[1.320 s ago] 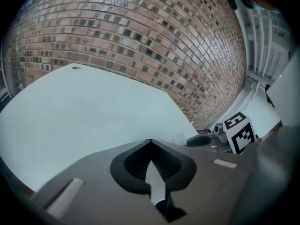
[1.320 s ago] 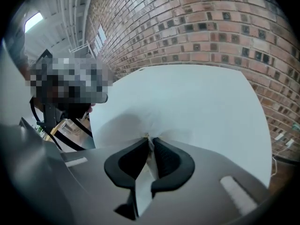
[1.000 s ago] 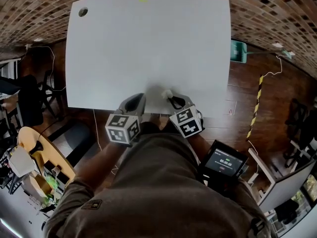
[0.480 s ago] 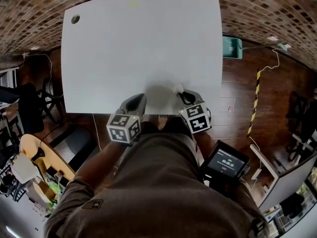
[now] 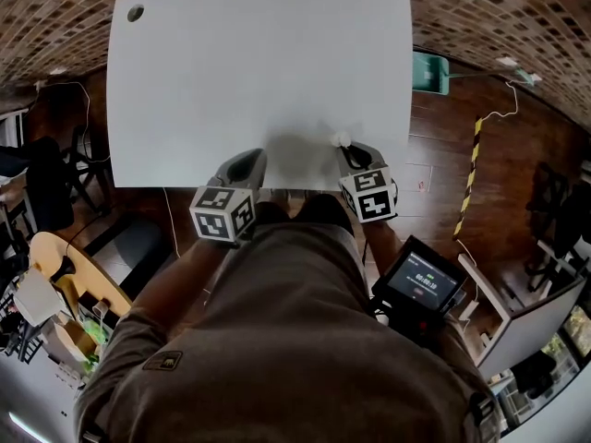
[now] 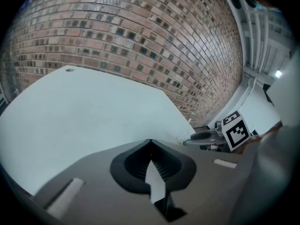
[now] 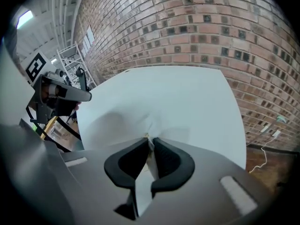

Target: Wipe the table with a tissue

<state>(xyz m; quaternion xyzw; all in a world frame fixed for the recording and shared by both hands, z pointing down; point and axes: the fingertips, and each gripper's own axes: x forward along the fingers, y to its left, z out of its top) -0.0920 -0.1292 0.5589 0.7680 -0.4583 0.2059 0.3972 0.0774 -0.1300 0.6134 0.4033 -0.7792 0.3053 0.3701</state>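
right hand-held gripper: clamped on the tissue, near edge of the surface
left hand-held gripper: jaws together, nothing in 'em

The left claw is at the near edge of the worktop, its jaws pressed together with nothing between them. The right claw is off to its right and slightly farther in, with its jaws clamped on a tissue. Both claws point away from the person, side by side but apart. The left forearm and right forearm are drawn in close to the torso.
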